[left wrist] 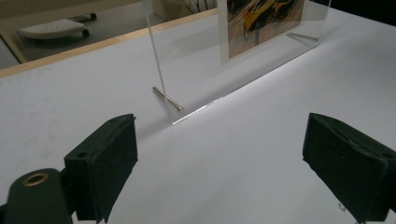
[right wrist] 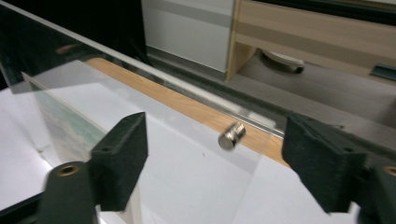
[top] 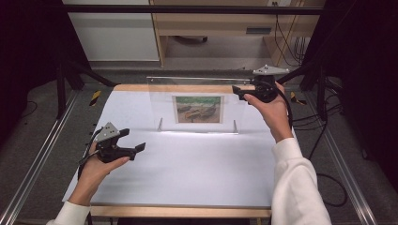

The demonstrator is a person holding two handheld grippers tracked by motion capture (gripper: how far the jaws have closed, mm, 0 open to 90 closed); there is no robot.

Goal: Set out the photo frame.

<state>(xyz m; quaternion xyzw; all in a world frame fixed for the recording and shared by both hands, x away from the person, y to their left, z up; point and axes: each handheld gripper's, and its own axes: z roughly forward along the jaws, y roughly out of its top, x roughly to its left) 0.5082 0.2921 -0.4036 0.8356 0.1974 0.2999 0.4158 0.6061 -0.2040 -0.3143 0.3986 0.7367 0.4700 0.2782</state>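
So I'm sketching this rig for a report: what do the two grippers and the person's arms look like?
Both grippers are black, each with two blocky black jaws. The left gripper and right gripper each carry a grey three-cornered plate on top with small dark holes, and a black cable trails from each. The jaw arms have a brass-ringed hole. The person wears white long sleeves.

Setting: a lab-style recording station, not a home. Evidence: white-covered table (top: 187, 164) with pale wood edging, flanked by aluminium rails (top: 33, 164) on grey carpet (top: 56, 136); black tripod legs (top: 65, 79) and a dark crossbar (top: 187, 9) overhead; black curtains (top: 28, 47) at both sides; loose cables (top: 338, 187) on the floor; plain wooden cabinet (top: 211, 23) and white panel (top: 112, 33) behind.
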